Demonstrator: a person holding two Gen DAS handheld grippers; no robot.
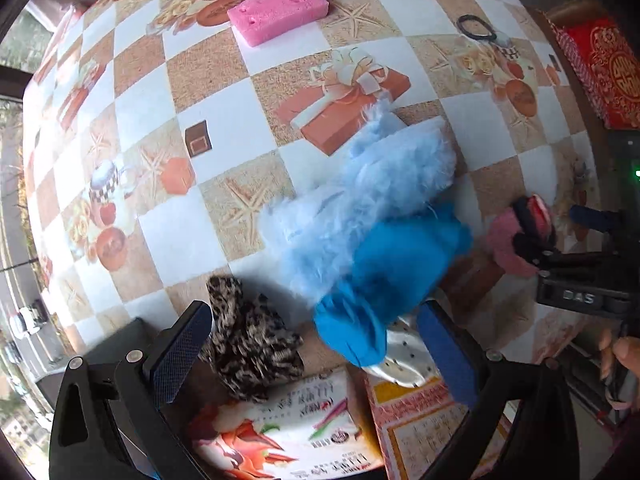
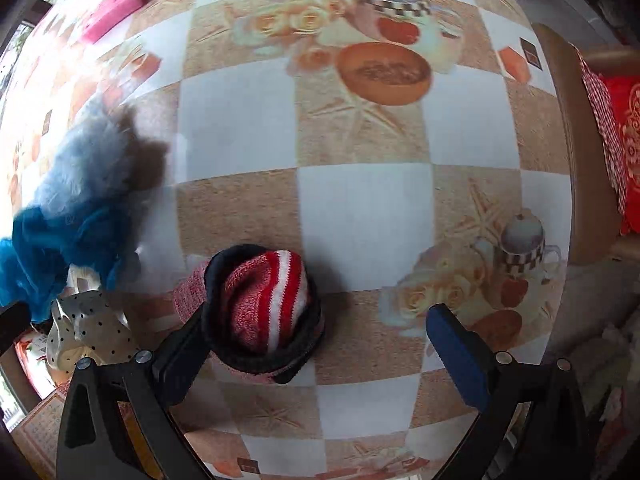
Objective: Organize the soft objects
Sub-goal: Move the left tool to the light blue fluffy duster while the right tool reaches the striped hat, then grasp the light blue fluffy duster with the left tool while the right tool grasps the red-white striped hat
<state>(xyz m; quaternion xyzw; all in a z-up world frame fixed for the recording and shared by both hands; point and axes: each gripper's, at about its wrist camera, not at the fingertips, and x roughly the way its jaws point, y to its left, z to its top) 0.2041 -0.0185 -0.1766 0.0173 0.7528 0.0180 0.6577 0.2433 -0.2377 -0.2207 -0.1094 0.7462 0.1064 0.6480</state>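
In the left wrist view my left gripper is open above a box. A leopard-print scrunchie lies between its fingers, and a blue fluffy fabric piece with a white dotted scrunchie lies by the right finger. A pink sponge and a black hair band lie far on the table. In the right wrist view my right gripper is open. A red-and-white striped knit item with black rim rests against its left finger on the table.
The checkered tablecloth covers the table. A red patterned cushion on a chair sits at the right edge. The blue fabric and the dotted scrunchie show at the left of the right wrist view.
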